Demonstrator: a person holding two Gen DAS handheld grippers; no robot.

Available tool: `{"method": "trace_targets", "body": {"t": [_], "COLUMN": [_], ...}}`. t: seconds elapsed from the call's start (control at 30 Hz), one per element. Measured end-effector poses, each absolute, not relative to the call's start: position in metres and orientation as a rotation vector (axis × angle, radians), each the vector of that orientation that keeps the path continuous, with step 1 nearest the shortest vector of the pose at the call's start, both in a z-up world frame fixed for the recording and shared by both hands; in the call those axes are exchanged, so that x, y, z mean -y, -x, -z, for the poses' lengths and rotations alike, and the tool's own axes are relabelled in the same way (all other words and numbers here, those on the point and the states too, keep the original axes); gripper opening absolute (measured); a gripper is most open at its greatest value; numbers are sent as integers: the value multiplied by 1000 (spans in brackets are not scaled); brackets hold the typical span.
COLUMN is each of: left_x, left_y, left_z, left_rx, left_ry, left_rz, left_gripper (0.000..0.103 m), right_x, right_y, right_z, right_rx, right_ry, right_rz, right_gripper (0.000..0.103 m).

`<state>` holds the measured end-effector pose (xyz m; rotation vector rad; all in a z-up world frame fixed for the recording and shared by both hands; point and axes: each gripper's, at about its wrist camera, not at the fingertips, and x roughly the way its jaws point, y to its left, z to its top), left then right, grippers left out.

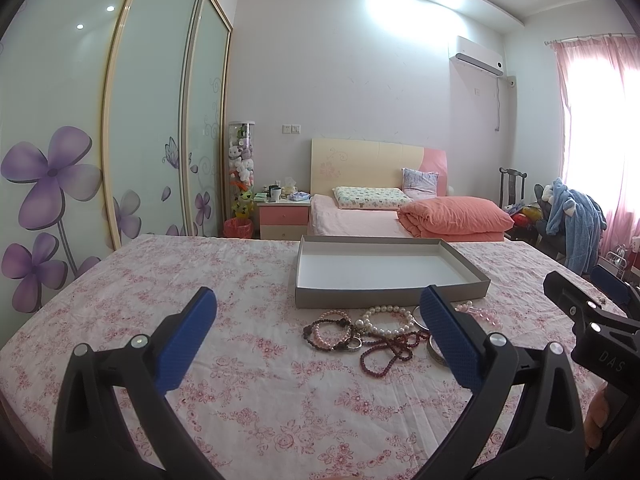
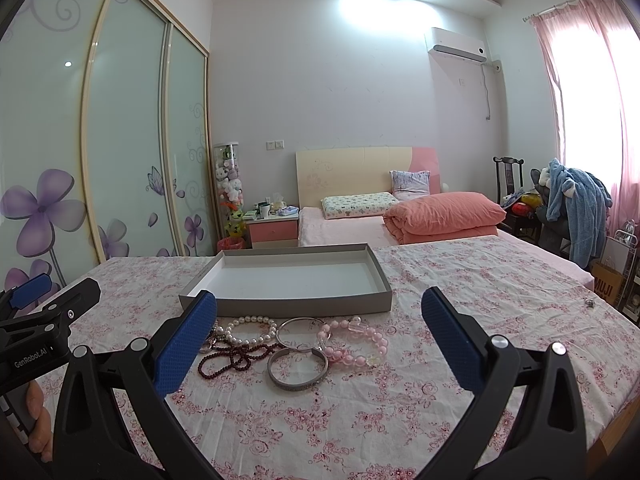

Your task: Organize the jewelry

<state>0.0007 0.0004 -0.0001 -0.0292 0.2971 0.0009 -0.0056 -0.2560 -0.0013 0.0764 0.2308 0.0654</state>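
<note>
Two handheld grippers hover over a table covered in a pink floral cloth (image 2: pixel 460 280). The left gripper (image 1: pixel 320 332) and the right gripper (image 2: pixel 320 332) both have their blue fingers spread wide, holding nothing. A tangle of jewelry (image 2: pixel 292 344), pearl, pink and dark-red bead strands plus silver bangles, lies just before an empty grey tray (image 2: pixel 384 280), probably the place meant to receive each piece

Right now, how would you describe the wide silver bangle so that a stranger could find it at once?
On the floral tablecloth, find the empty grey tray; the jewelry pile lies just in front of it. The wide silver bangle is the piece of the pile farthest from the tray. Unlike the thin silver ring bangle and the pink bead bracelet beside it, it is a broad, flat metal band.
</note>
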Motion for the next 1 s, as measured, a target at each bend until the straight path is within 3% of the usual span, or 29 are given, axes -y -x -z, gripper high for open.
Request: {"method": "trace_targets", "body": {"t": [0.73,1.0], "left_x": [-5,-9], "left_y": [-7,-31], "left_z": [12,21], "left_rx": [-311,-413], "left_ry": [30,-9], "left_rz": [-4,-45], "left_gripper": [99,99], "right_x": [255,273], "right_y": [6,-28], "right_z": [3,8], "right_rx": [-243,-380], "right_ry": [-77,-94], "right_rz": [-64,-58], "right_gripper": [101,101]}}
